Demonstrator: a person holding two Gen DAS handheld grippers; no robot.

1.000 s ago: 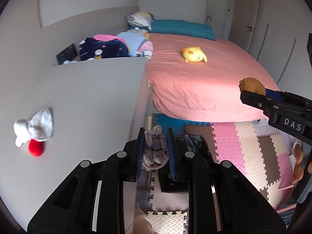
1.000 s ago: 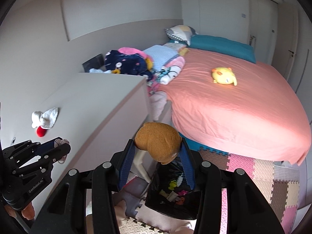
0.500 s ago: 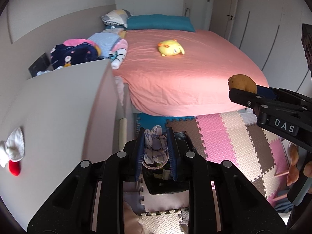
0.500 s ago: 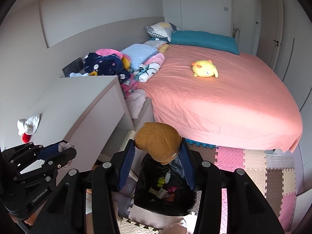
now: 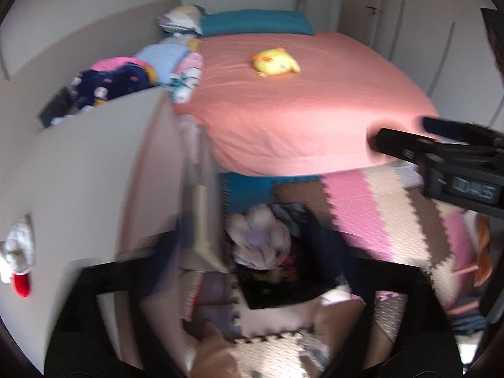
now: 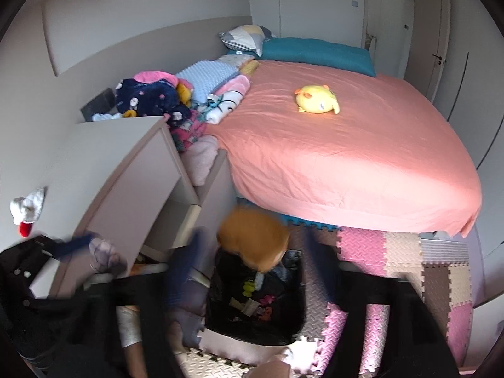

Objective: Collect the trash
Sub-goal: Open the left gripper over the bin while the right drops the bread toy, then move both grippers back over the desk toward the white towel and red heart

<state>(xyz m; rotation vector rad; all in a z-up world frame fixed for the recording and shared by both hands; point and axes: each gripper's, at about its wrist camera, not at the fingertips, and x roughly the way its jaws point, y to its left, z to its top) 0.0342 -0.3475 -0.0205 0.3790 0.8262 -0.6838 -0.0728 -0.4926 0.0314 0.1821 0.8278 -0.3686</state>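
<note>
I have both tools above the black plastic-lined trash bin [image 6: 255,302] on the foam-mat floor [image 6: 406,267], which I take as my landmark. My left hand-held gripper [image 5: 258,252] has its jaws opening; its blurred fingers [image 5: 327,252] stand wide of the pale crumpled checked cloth bundle [image 5: 258,239], which sits loose over the bin's mouth with no pad pressing on it. My right hand-held gripper [image 6: 255,261] is likewise opening, its fingers [image 6: 186,258] clear of the brown rounded plush lump [image 6: 252,239], which hangs just above the bin's far rim. Beyond the bin lies the bed with the salmon-pink sheet [image 6: 346,157], a yellow plush chick [image 6: 316,99] on it. Left of the bin stands the beige cabinet, and on its tabletop [image 6: 94,157] rests a white-and-red soft toy [image 6: 26,209].
</note>
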